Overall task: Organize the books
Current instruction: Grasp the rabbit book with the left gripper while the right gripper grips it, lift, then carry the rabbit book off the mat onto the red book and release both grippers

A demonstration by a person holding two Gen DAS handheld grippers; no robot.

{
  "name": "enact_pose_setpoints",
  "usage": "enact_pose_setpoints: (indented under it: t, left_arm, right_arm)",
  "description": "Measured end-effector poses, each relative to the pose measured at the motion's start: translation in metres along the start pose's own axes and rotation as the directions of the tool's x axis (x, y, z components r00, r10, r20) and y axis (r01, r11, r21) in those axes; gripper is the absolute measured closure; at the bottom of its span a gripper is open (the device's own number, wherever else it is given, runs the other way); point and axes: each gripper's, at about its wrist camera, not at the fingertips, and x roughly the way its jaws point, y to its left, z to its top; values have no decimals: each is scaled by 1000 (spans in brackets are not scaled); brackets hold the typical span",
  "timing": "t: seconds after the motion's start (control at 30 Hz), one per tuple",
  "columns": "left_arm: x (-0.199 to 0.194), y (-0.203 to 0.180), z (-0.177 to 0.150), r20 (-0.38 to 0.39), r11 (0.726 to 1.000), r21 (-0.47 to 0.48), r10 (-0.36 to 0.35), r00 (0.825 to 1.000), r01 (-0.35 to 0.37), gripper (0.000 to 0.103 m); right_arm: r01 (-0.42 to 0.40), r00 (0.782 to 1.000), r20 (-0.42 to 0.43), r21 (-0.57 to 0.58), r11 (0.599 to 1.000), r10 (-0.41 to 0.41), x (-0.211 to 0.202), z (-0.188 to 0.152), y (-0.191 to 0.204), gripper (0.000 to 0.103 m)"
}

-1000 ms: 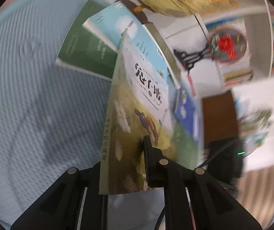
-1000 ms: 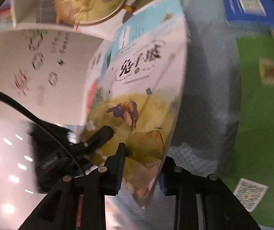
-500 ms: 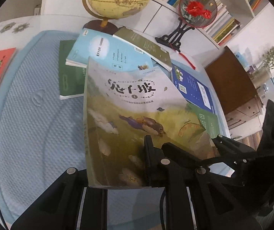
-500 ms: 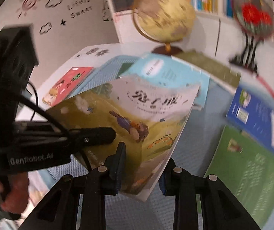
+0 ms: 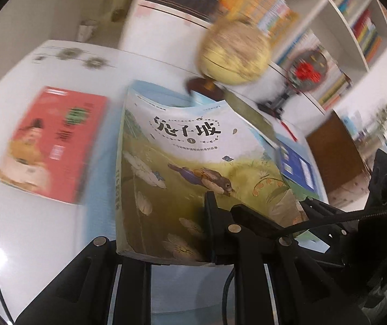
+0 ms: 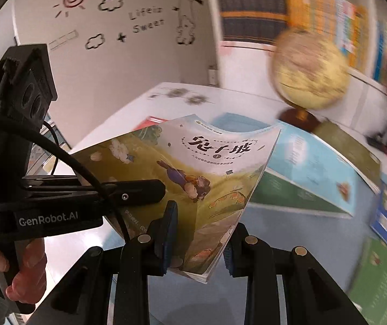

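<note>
Going left to right: a red book [image 5: 55,146] is lying flat on the white counter [image 5: 31,233], then there's a pale blue mat, then the rabbit book [image 5: 190,178] being held up off it all, with more books, a blue book [image 5: 299,168] and a globe [image 5: 236,54] further right.

Left tool [image 5: 166,243] is pinching the rabbit book's bottom edge near the spine side, jaws nearly closed on it. Right tool [image 6: 199,243] is clamping the bottom corner on the open-page side, also narrow.

What's worrying me: it's a floppy paperback and it's already bowing between the two grips. If the hands drift apart or twist differently, the cover is probably creasing or tearing, or one corner is slipping out. The globe is sitting close behind too, so a swing could knock it.

Long axis is running away from the tools, title end pointing toward the globe, cover facing up, spine on the left.
</note>
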Motion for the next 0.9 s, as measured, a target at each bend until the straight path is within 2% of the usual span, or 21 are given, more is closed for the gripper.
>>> enact_pose_setpoints:
  t: [0.17,0.37,0.67,0.9]
  left_arm:
    - [-17,59,21,29,997,-33,64,998,-63,88]
    - [-13,116,49,27,994,-58,96,995,-94,88]
    - [22,169,74,-18,994,-85,66,998,-67,88]
    - [39,191,70,-48,991,-131,32,998,-38,85]
  right_arm:
    - [15,1000,11,-59,998,-15,43,33,59,75]
    - [15,1000,-10,-57,998,-16,95,65,94,75]
    - [66,996,-52,-22,998,-67,154,82,107,74]
    - [87,992,-91,17,996,-85,173,75,106,74]
